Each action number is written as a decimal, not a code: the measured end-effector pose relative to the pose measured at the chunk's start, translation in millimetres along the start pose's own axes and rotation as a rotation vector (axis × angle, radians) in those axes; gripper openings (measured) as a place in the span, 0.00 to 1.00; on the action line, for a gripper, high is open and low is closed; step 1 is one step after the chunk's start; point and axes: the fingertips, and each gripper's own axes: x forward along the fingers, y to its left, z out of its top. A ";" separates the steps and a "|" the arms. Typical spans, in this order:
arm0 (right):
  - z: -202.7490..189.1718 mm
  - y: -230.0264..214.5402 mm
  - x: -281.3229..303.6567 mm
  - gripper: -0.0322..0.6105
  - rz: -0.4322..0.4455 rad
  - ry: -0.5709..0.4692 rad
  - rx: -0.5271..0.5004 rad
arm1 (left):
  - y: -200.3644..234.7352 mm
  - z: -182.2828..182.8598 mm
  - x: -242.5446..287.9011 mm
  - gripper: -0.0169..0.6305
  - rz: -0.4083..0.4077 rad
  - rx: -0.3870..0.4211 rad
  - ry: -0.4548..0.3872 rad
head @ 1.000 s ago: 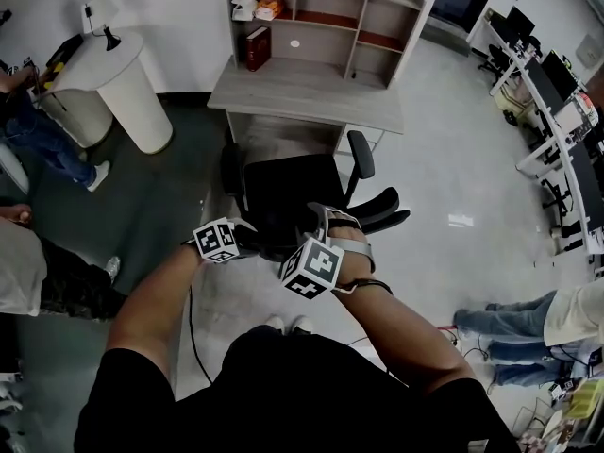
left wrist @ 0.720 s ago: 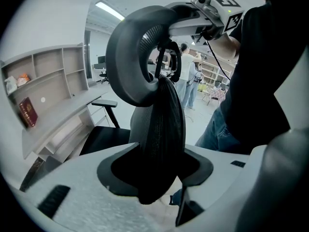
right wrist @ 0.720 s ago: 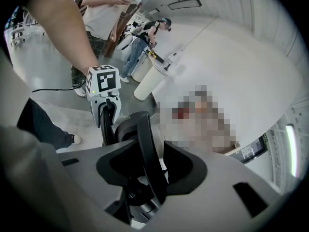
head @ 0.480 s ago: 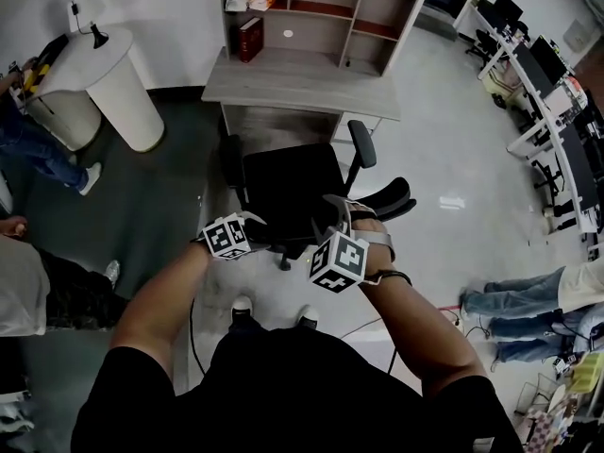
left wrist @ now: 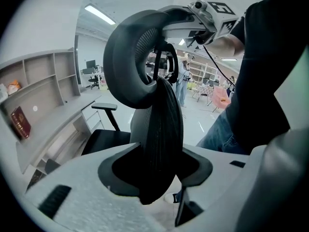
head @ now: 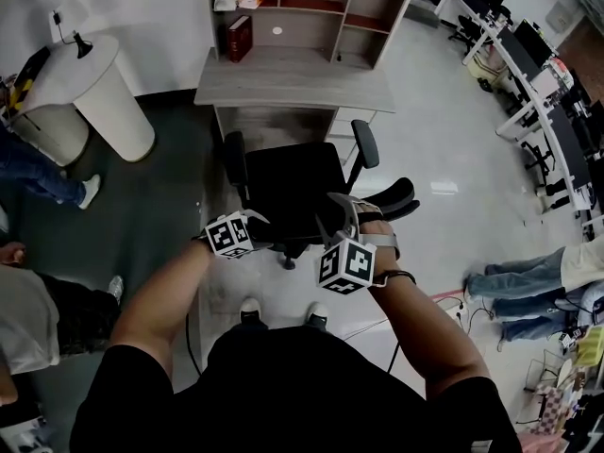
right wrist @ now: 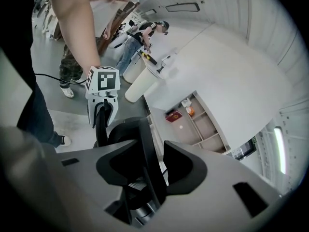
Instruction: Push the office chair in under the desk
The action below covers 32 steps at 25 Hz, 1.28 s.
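Observation:
A black office chair (head: 293, 182) faces the grey desk (head: 293, 81), its seat just short of the desk's front edge. Both grippers hold the top of its mesh backrest from behind. My left gripper (head: 251, 226) is shut on the backrest's left edge (left wrist: 161, 129), with the ring-shaped headrest (left wrist: 126, 66) above the jaws; those jaws have just closed a little further on the mesh. My right gripper (head: 340, 210) is shut on the backrest's right edge (right wrist: 141, 144). In the gripper views the black edge fills the gap at the left gripper (left wrist: 157, 167) and the right gripper (right wrist: 145, 170).
A shelf hutch with a red book (head: 238, 38) stands on the desk. A white round pedestal table (head: 90, 88) is at the left, with people near it. A person in jeans (head: 514, 286) stands at the right. A cable (head: 189, 333) lies by my feet.
The chair and both grippers have shifted a little toward the desk. My shoes have come into view behind the chair base.

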 end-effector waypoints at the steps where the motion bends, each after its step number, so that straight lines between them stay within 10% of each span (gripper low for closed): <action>1: 3.3 0.1 2.4 0.31 -0.007 -0.002 -0.003 | 2.0 -2.0 -2.7 0.33 -0.007 0.005 -0.001; 19: 10.0 7.4 25.5 0.34 0.081 0.068 0.004 | 8.8 -9.3 -8.7 0.34 -0.102 0.041 -0.011; 32: -20.9 -15.0 -41.5 0.47 0.278 -0.159 0.161 | 2.9 -8.3 -5.0 0.35 -0.075 0.021 0.004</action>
